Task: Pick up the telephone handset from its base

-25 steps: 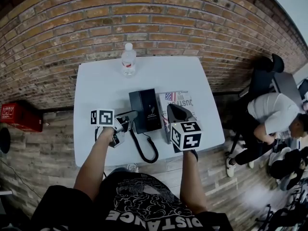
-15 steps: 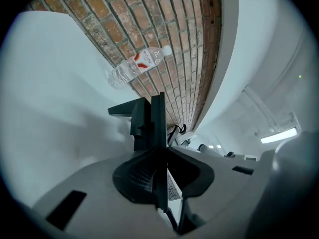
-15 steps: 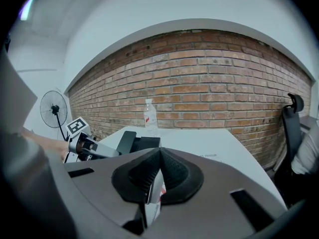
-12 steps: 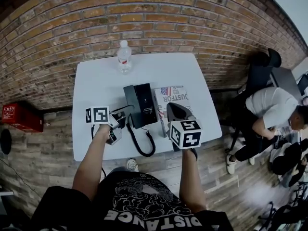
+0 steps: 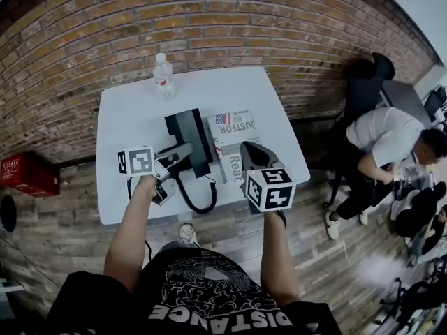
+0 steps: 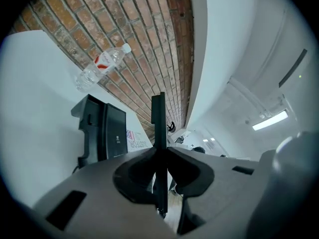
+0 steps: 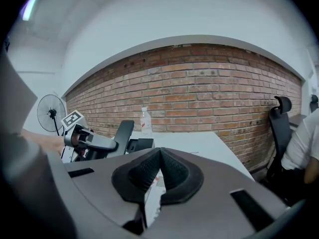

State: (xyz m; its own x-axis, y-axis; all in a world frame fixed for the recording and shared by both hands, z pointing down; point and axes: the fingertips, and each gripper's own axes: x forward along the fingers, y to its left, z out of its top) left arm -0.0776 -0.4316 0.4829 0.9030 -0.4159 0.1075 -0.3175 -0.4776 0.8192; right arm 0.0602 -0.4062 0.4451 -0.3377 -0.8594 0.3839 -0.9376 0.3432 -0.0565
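The black handset (image 5: 176, 151) hangs above the left side of the black telephone base (image 5: 190, 132) on the white table (image 5: 133, 117). My left gripper (image 5: 170, 158) is shut on it. In the left gripper view the handset (image 6: 158, 114) shows edge-on as a thin black bar pinched between the jaws, with the base (image 6: 102, 131) behind it. A coiled cord (image 5: 190, 199) loops from the phone toward the table's near edge. My right gripper (image 5: 246, 150) hovers over the magazine, jaws shut and empty (image 7: 159, 151). The right gripper view shows the left gripper (image 7: 82, 137) holding the handset (image 7: 121, 133).
A magazine (image 5: 230, 132) lies right of the base. A water bottle (image 5: 163, 77) stands at the table's far edge by the brick wall. A person (image 5: 391, 149) sits at the right near an office chair (image 5: 369, 82). A red box (image 5: 24, 174) sits on the floor left.
My left gripper has risen with the handset, lifting it clear of the base's left side. My right gripper has shifted a little over the magazine.
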